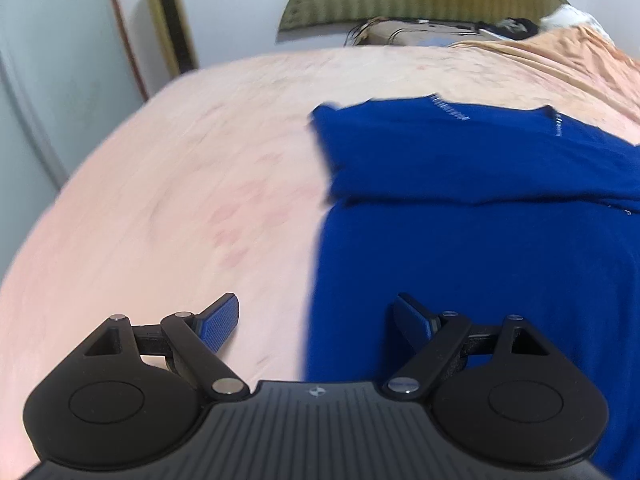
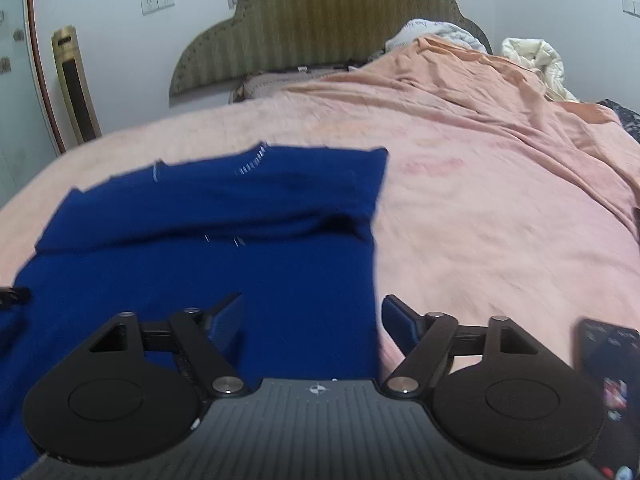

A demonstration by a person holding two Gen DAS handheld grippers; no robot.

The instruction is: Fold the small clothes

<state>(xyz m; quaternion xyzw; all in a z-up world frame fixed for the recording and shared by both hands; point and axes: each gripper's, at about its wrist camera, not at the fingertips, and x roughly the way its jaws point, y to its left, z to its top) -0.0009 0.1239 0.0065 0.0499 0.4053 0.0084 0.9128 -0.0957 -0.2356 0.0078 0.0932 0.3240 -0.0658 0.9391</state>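
The left tongs [image 1: 316,320] stand wide apart with nothing between them, hovering above the left edge of a blue garment [image 1: 480,240]. One blue-padded finger is over the bare pink bedspread [image 1: 180,200], the other over the blue cloth. The right tongs [image 2: 312,320] are also spread apart and empty, poised over the garment's right edge, one finger above the cloth and the other above the bedspread.

The blue garment lies flat on the bed, between the two tongs. Its far part is folded over towards the near part, making a crosswise ridge, and short rows of pale stitching show near the far edge.

A dark phone [image 2: 608,384] with a lit screen lies on the bedspread just right of the right tongs. Farther off, a rumpled orange sheet [image 2: 480,80] heaps towards an olive padded headboard [image 2: 320,24] against a white wall.
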